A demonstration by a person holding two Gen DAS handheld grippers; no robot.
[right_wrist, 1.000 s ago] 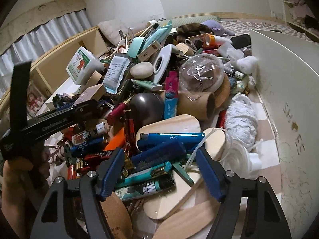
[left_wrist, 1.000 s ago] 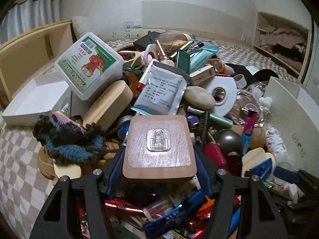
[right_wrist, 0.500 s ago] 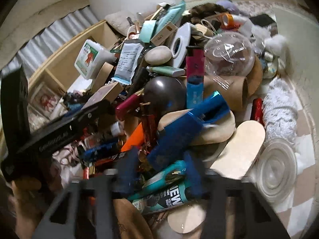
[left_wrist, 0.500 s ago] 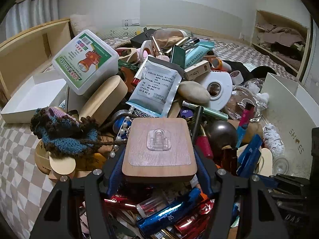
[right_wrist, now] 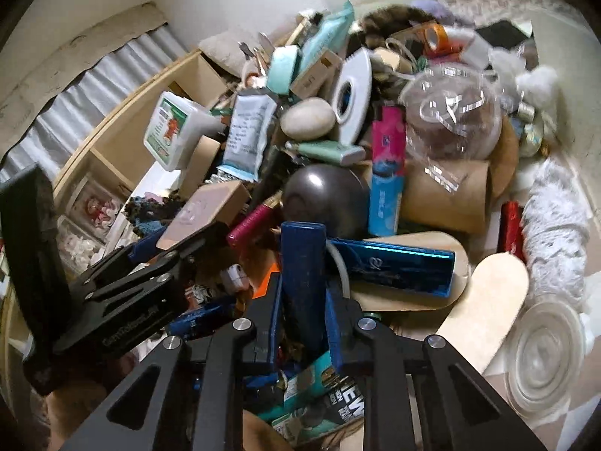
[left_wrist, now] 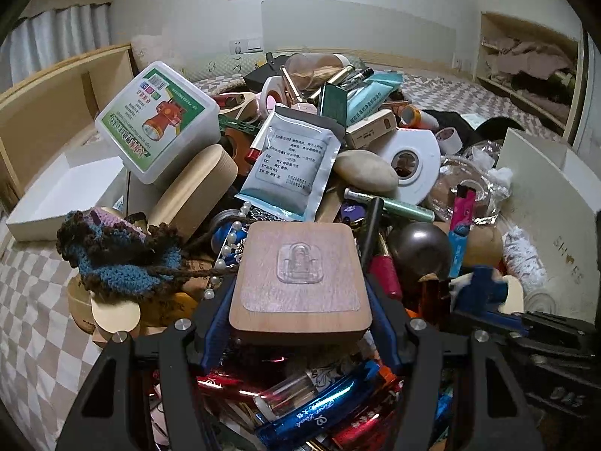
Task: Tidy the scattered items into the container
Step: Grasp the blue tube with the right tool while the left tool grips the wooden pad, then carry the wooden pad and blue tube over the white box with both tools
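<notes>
While the left gripper (left_wrist: 300,300), low centre of its view, keeps its clamp on the wooden hook block (left_wrist: 298,282), the right gripper (right_wrist: 302,297) has just swung onto a dark-blue lighter (right_wrist: 302,263) and is closing on it, readying both for the white box (left_wrist: 64,195) at left.

Checkered bed (left_wrist: 30,323) under heaped clutter (left_wrist: 300,158)
</notes>
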